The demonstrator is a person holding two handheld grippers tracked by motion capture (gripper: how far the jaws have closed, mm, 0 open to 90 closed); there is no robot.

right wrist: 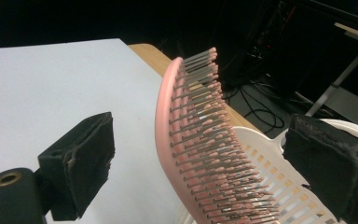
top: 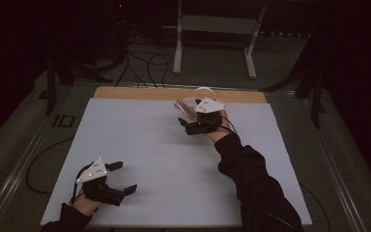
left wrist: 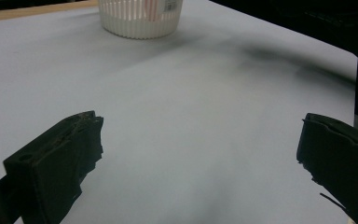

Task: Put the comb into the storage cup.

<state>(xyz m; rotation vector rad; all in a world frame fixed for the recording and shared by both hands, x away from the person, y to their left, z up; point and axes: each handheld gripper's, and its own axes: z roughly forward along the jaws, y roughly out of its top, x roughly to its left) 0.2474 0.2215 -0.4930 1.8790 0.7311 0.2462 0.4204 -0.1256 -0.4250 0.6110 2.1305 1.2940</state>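
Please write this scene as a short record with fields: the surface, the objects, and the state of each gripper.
surface: white table top with a wooden strip at the far edge
objects: pink hairbrush; white slotted basket
hairbrush position: stands tilted in the basket, bristles showing, head above the rim
left gripper: open, jaws wide apart, nothing between them, low over the near left part of the table
right gripper: open at the basket, one jaw on each side of the hairbrush, no jaw pressed on it
person: dark sleeves, forearms reaching in from the near side
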